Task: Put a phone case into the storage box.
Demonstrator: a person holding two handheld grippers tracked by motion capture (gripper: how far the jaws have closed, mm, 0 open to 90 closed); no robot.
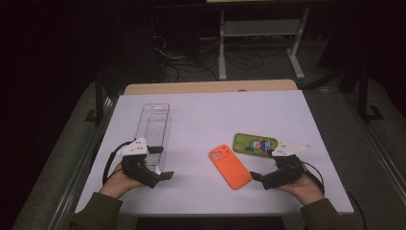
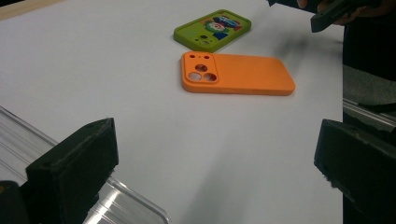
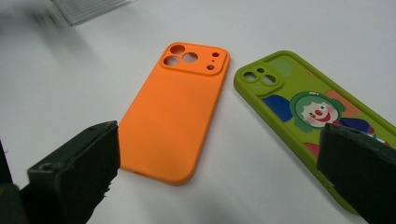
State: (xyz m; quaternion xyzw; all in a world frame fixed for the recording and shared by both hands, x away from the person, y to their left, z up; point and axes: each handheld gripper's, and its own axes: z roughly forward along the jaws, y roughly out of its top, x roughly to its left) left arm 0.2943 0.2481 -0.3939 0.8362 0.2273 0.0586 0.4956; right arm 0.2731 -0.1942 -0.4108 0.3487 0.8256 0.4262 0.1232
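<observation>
An orange phone case (image 1: 230, 165) lies camera side up at the middle front of the white table (image 1: 206, 110). A green phone case with a cartoon clown (image 1: 255, 143) lies just behind and to the right of it. My left gripper (image 1: 161, 163) hovers open over the near end of a clear plastic tray (image 1: 153, 127), holding nothing. My right gripper (image 1: 264, 168) is open just right of the orange case. In the left gripper view, the orange case (image 2: 236, 74) and green case (image 2: 212, 30) lie ahead. In the right gripper view, the orange case (image 3: 180, 112) and green case (image 3: 308, 107) lie between the wide-apart jaws.
The long clear tray runs front to back on the table's left side, with its corner (image 2: 116, 205) under my left jaws. A wooden board edge (image 1: 210, 87) lines the far side. A white shelf frame (image 1: 261, 28) and cables stand on the dark floor beyond.
</observation>
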